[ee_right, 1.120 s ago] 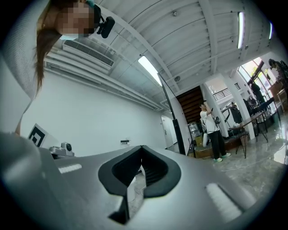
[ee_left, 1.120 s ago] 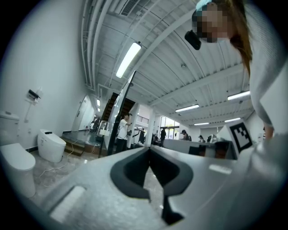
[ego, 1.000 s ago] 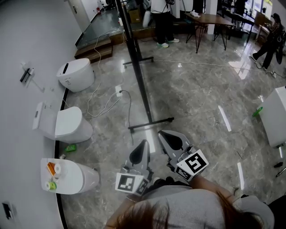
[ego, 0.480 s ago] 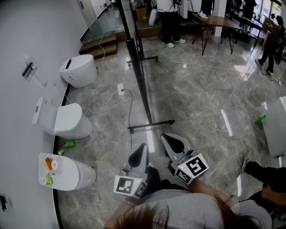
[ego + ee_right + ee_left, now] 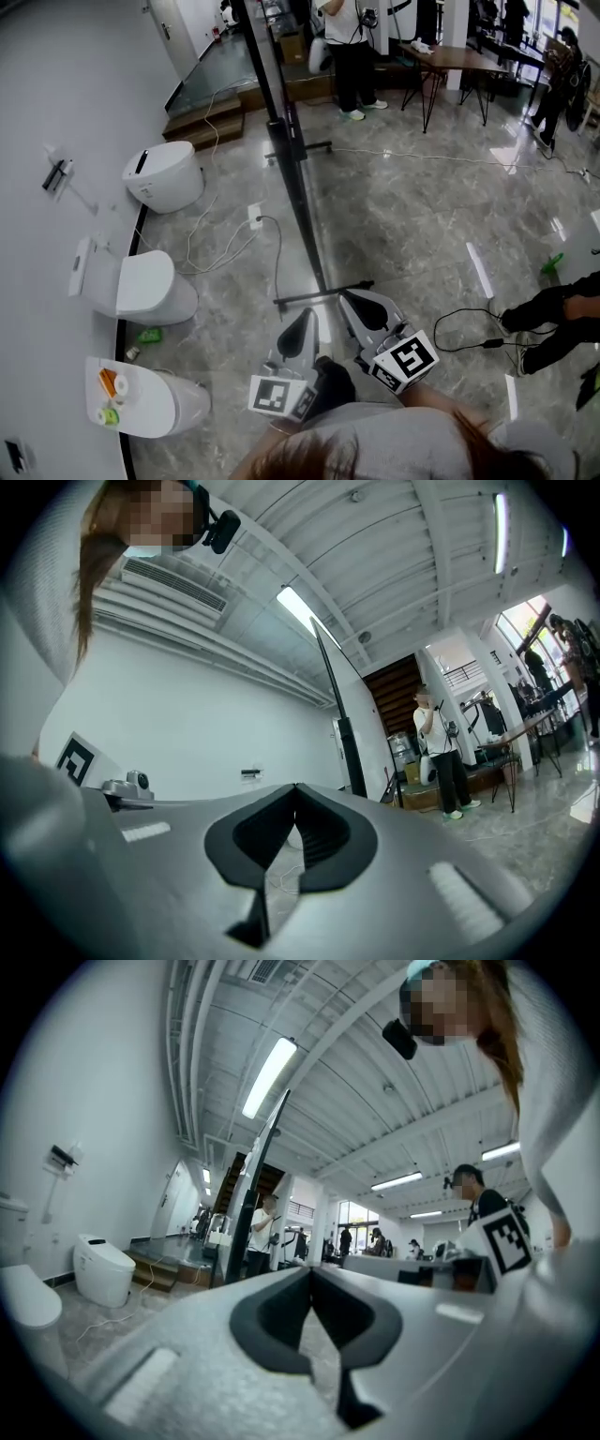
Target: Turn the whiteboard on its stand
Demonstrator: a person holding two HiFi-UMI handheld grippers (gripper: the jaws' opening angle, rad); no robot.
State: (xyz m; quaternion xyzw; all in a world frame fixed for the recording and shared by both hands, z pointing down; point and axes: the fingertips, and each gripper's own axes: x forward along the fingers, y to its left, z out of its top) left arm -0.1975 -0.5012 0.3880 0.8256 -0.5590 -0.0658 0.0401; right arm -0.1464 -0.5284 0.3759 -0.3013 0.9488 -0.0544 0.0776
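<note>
Whiteboard [image 5: 292, 178] stands edge-on just ahead of both grippers, its long axis running away over the glossy marble floor [image 5: 412, 216], its faces apparently turned toward the toilets [image 5: 141, 286] and the open room. Left gripper [image 5: 302, 324] and right gripper [image 5: 360, 306] are closed, empty.

Showroom-like hall: toilets [image 5: 141, 286] along the wall [image 5: 56, 103], work tables [image 5: 459, 58] beyond.

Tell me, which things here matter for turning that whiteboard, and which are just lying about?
For the job:
- whiteboard, seen edge-on
- its stand
- left gripper and right gripper, both shut, empty and not touching the board

Just lying about:
- toilets along the wall
- cables on the floor
- table at the back
</note>
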